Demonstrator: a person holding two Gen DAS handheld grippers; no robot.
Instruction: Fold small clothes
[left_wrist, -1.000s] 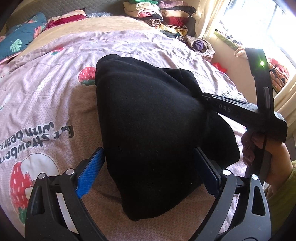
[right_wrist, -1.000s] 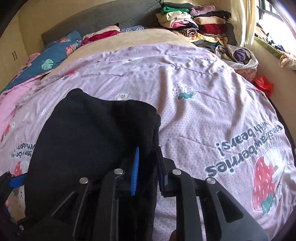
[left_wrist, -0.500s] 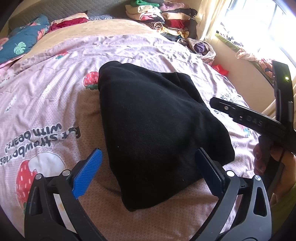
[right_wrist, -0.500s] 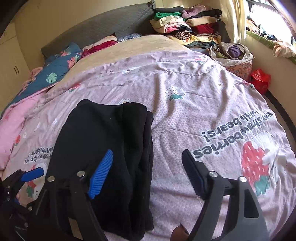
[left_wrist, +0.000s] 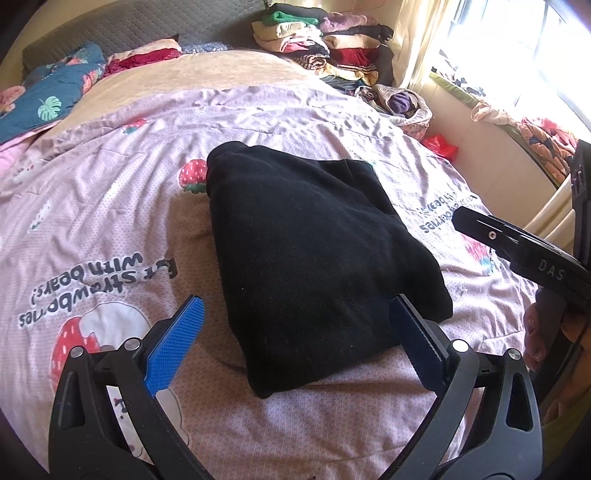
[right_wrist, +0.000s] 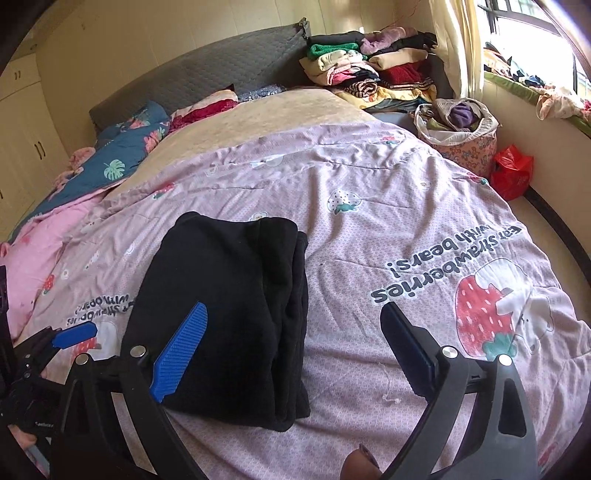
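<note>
The left gripper (left_wrist: 295, 332) is standing with its jaws spread wide, nothing pinched between them; the near end of the black garment (left_wrist: 310, 258) is lying under the gap but the blue pads are not pressing on it. The right gripper (right_wrist: 295, 347) is spreading its jaws at this moment, and they too are gripping nothing: its left pad is hanging over the near edge of the black garment (right_wrist: 236, 302), its right pad over bare quilt.

Just beyond the jaws, the garment is resting as a compact, roughly rectangular bundle, with several layers showing stacked along its right-hand edge in the right wrist view. It is lying on the pink strawberry-print quilt (right_wrist: 406, 206) that is covering the bed, somewhat left of the bed's middle as the right camera sees it. A hand (left_wrist: 543, 332) is holding the right gripper's handle at the edge of the left view.

Farther out, a heap of folded clothes (right_wrist: 369, 70) is sitting at the head of the bed by the window, and a fabric basket (right_wrist: 458, 133) of loose items is standing beside the bed.

Judging by the neat bundle and the free jaws, this piece is looking finished. What is probably remaining is moving it to the stack and fetching another item, perhaps from the basket.
</note>
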